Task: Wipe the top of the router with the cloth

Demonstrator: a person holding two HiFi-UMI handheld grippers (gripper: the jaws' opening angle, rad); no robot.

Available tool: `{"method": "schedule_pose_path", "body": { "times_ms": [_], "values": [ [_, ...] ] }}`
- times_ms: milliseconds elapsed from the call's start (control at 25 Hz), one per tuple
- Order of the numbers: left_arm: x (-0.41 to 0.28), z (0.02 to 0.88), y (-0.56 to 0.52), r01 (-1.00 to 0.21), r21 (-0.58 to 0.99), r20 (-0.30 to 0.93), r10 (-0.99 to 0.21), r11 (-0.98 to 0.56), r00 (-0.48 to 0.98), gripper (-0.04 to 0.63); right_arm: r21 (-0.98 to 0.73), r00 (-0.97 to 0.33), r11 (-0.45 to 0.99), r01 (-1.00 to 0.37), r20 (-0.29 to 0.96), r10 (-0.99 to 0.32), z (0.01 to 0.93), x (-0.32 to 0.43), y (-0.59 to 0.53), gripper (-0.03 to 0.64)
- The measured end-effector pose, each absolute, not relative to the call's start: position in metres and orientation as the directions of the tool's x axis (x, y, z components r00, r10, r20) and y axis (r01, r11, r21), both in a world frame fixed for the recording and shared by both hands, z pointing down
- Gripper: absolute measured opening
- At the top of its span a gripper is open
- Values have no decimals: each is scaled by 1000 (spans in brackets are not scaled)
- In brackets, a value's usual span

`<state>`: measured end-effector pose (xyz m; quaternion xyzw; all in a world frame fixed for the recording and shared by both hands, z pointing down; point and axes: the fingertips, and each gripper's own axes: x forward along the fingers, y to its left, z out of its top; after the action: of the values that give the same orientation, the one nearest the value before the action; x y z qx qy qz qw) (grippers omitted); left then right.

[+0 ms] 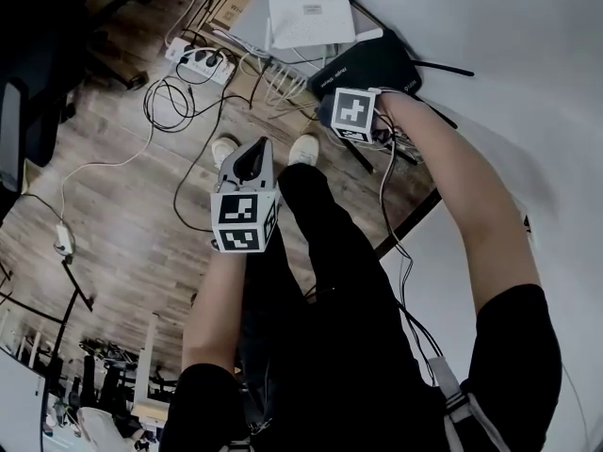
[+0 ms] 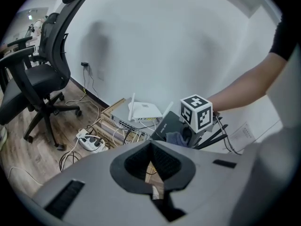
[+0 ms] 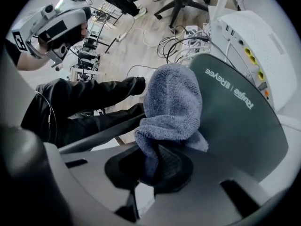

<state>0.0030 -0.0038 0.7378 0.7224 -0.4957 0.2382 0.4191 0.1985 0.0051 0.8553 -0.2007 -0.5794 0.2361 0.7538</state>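
Flanking the dark router (image 1: 372,64) sit a white router (image 1: 311,17) and cables (image 1: 276,81).

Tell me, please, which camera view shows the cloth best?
The right gripper view: the blue-grey cloth fills its centre, pinched in the right tongs and lying on top of the dark router. The left gripper view shows only a small bluish patch below the marker cube; the head view hides it almost entirely behind that cube.
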Motion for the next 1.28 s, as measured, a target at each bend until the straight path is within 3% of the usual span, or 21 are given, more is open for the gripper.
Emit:
{"method": "schedule_pose_path", "body": {
  "times_ms": [560, 1040, 1280],
  "values": [
    [-14, 736, 3, -921, 359, 766, -515, -153, 384, -6, -498, -89, 793, -351, 861, 502, 856, 147, -30, 23],
    [-24, 741, 5, -925, 350, 781, -500, -145, 374, -6, -433, -164, 716, -548, 895, 415, 861, 177, -63, 23],
    [-22, 744, 9, -927, 347, 786, -495, -144, 371, -6, -237, -56, 756, -610, 965, 257, 866, 226, -109, 24]
  ]
}}
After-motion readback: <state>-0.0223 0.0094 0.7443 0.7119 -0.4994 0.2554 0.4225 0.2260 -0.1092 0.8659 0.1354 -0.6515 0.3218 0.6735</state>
